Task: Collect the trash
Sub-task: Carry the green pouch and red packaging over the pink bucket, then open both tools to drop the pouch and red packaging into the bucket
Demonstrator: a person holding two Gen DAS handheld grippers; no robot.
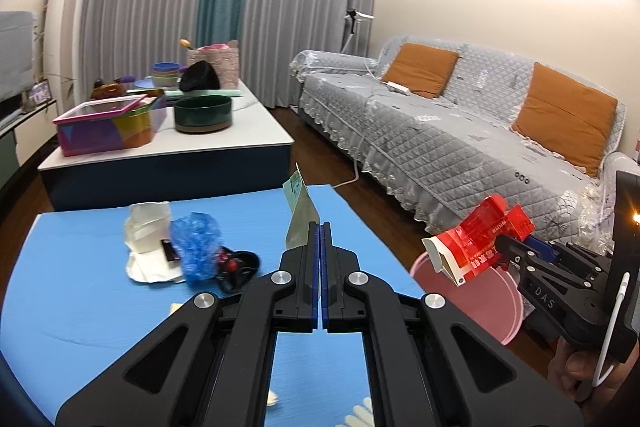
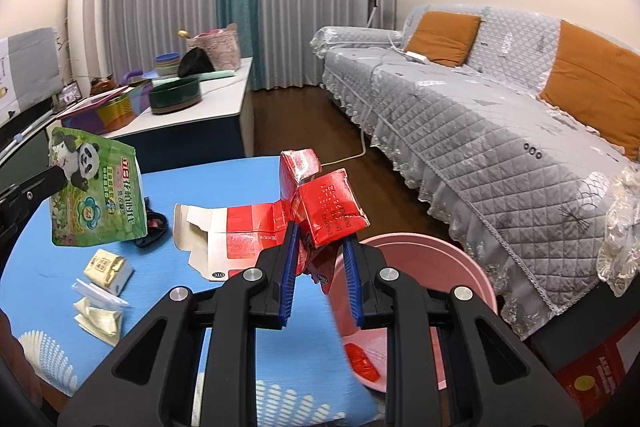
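Left wrist view. Left gripper jaws pressed together on the lower edge of a green panda pouch, which stands edge-on above the tips, its pale back showing. Below lies the blue mat. At ten o'clock from the tips, a litter cluster: crumpled white paper, a blue plastic bag touching it, a black-and-red item just beside the bag. At three o'clock, the right gripper clamps a flattened red carton, held over the near rim of a pink bin that stands off the mat's right edge. A person's hand grips that tool at four o'clock. Background: low white-topped table at eleven, grey quilted sofa at two.

Right wrist view. Right gripper jaws narrowly apart, pads pressing on the crumpled red carton; its white-lined flap spreads toward nine o'clock. The pink bin sits at four o'clock, just under the tips; a red scrap lies inside it. At nine o'clock, the left gripper holds the panda pouch up, printed face toward the camera, above the mat. Under it, at eight o'clock: a small cream packet, a clear wrapper, a folded paper scrap. A red box stands on the floor at five o'clock.
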